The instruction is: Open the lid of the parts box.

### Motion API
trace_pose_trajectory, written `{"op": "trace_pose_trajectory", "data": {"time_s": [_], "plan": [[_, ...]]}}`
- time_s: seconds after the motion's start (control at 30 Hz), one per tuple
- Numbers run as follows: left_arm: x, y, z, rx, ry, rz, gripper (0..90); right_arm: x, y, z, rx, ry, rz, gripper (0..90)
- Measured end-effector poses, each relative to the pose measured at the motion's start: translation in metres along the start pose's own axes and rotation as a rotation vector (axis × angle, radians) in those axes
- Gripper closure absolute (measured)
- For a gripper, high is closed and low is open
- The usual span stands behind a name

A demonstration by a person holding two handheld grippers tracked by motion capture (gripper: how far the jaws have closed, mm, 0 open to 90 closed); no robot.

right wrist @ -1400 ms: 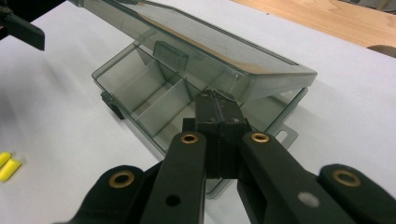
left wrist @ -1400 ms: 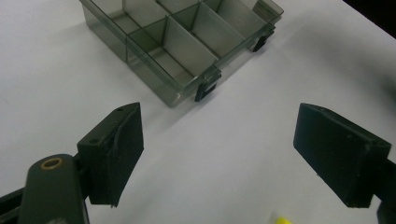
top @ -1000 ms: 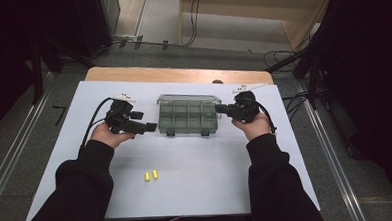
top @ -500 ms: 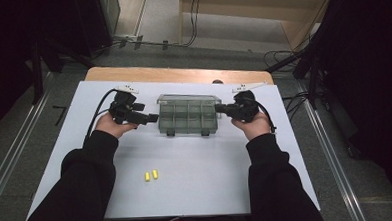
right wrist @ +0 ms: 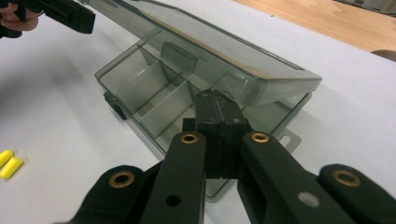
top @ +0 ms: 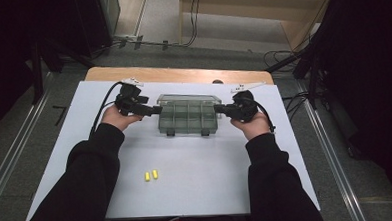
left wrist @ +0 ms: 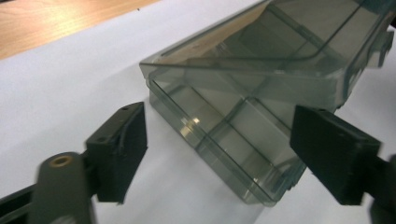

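Observation:
A clear grey compartment box (top: 188,117) lies in the middle of the white table (top: 202,190), its lid (right wrist: 219,51) raised part way. My left gripper (top: 156,110) is at the box's left end. Its jaws have just been closing a little; they stand wide, one pad (left wrist: 122,149) on each side of the box's corner (left wrist: 224,140), touching nothing. My right gripper (top: 218,108) is shut, its tips (right wrist: 218,100) at the rim of the box's right end. Whether they pinch the wall I cannot tell. The compartments look empty.
Two small yellow pieces (top: 151,175) lie side by side on the table nearer the person, left of centre. A wooden board (top: 182,73) runs behind the white top. Cables trail from both grippers. Grey floor surrounds the table.
My left hand has moved away from the person and to the right, bringing its gripper up to the box's left end. The right hand and the box have stayed put.

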State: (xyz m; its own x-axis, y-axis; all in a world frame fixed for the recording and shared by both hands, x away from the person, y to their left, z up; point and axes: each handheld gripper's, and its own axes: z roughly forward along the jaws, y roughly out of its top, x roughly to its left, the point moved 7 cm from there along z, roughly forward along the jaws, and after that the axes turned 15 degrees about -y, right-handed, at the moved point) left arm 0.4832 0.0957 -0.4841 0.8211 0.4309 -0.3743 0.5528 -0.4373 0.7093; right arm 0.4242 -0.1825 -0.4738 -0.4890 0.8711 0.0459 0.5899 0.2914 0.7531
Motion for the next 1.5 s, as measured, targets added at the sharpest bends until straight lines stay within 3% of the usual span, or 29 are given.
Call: {"op": "trace_pose_trajectory", "data": {"time_s": [0.2, 0.4, 0.57, 0.9, 1.13, 1.5], "plan": [[0.004, 0.005, 0.007, 0.007, 0.017, 0.012, 20.8, -0.001, 0.0, -0.001, -0.003, 0.0, 0.005, 87.3], [0.011, 0.005, 0.01, 0.001, 0.061, 0.04, 31.8, -0.001, 0.001, -0.001, -0.008, -0.004, 0.006, 87.3], [0.009, 0.006, 0.012, -0.013, 0.055, 0.074, 45.4, 0.0, 0.001, 0.0, -0.007, -0.002, 0.004, 87.3], [0.006, 0.007, 0.016, -0.028, 0.031, 0.055, 59.6, 0.0, 0.0, 0.001, -0.006, -0.005, -0.004, 82.4], [0.006, 0.007, 0.016, -0.018, 0.039, 0.053, 60.4, -0.004, -0.002, 0.0, -0.009, 0.007, 0.012, 72.3], [0.006, 0.008, 0.014, -0.021, 0.059, 0.054, 59.0, -0.013, -0.007, -0.004, -0.007, 0.005, 0.034, 68.0]]}}
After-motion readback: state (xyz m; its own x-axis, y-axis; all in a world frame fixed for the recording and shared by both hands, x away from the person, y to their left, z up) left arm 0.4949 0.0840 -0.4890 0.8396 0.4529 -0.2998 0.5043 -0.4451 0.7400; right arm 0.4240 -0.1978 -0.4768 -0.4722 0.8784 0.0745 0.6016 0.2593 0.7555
